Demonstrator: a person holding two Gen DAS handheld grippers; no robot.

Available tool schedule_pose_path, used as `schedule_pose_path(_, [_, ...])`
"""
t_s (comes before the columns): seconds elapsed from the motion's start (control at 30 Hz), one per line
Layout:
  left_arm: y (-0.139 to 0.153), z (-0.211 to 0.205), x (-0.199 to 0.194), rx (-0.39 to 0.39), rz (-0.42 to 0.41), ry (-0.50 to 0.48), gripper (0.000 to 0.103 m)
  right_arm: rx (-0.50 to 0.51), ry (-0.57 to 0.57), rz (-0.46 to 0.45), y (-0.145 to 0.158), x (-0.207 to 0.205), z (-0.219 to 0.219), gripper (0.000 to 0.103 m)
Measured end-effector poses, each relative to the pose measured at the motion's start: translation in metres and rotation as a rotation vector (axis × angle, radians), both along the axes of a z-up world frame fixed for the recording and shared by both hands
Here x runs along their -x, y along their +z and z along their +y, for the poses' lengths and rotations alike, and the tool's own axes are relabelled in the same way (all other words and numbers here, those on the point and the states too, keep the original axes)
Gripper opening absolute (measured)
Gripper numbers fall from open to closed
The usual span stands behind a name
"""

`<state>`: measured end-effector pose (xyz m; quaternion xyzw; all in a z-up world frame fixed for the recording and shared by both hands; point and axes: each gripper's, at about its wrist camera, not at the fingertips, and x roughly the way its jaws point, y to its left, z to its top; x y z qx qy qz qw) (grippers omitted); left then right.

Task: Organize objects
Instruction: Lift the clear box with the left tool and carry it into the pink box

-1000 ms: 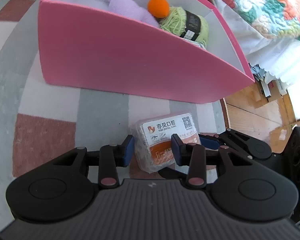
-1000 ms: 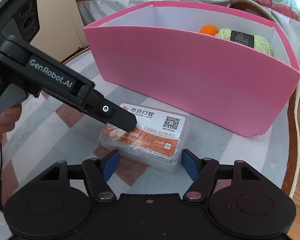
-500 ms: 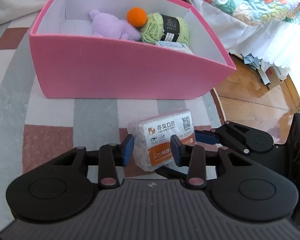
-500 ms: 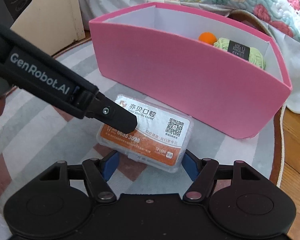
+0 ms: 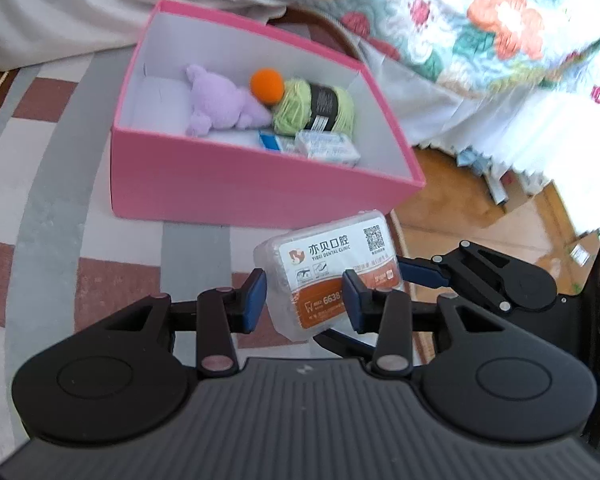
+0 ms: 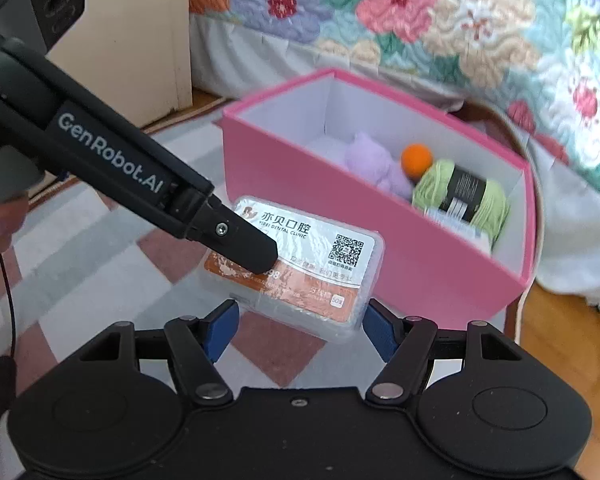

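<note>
A clear plastic case with a white and orange dental-clinic label hangs above the rug, near the pink box's front wall. My left gripper is shut on it, one finger lying across the label. My right gripper is shut on the same case across its width, and its fingers show at the case's right end. The pink box holds a purple plush, an orange ball, green yarn and small packets.
A striped grey, white and brown rug lies under everything. A bed with a floral quilt stands behind the pink box. Wooden floor borders the rug at the right. A beige cabinet stands at the back left.
Both grippers have risen with the case held between them. The view now looks down into the pink box, so its contents show more fully.
</note>
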<state>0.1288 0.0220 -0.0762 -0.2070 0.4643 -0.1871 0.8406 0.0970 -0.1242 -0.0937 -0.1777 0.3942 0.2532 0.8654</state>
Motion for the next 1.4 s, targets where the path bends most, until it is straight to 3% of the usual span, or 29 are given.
schedule_pose_path(0.13, [0.017, 0.005, 0.000, 0.020, -0.029, 0.014, 0.039, 0.007, 0.015, -0.047, 0.021, -0.005, -0.002, 0.073])
schedule_pose_path(0.33, [0.045, 0.003, -0.011, -0.021, -0.046, 0.029, 0.039, 0.030, 0.018, -0.077, 0.041, -0.011, 0.001, 0.073])
schedule_pose_path(0.6, [0.063, -0.001, -0.057, -0.045, -0.037, 0.068, 0.042, -0.043, -0.048, -0.044, 0.054, -0.050, 0.000, 0.069])
schedule_pose_path(0.77, [0.066, 0.001, -0.087, -0.052, 0.034, 0.083, 0.042, -0.024, -0.027, 0.003, 0.057, -0.077, 0.004, 0.065])
schedule_pose_path(0.93, [0.054, -0.005, -0.119, -0.088, 0.111, 0.114, 0.042, -0.015, -0.019, 0.068, 0.047, -0.111, 0.000, 0.061])
schedule_pose_path(1.13, [0.033, -0.004, -0.144, -0.186, 0.176, 0.127, 0.047, -0.033, 0.002, 0.173, 0.024, -0.146, 0.005, 0.058])
schedule_pose_path(1.4, [-0.004, 0.012, -0.181, -0.198, 0.260, 0.194, 0.047, -0.095, 0.022, 0.276, -0.008, -0.190, 0.005, 0.056])
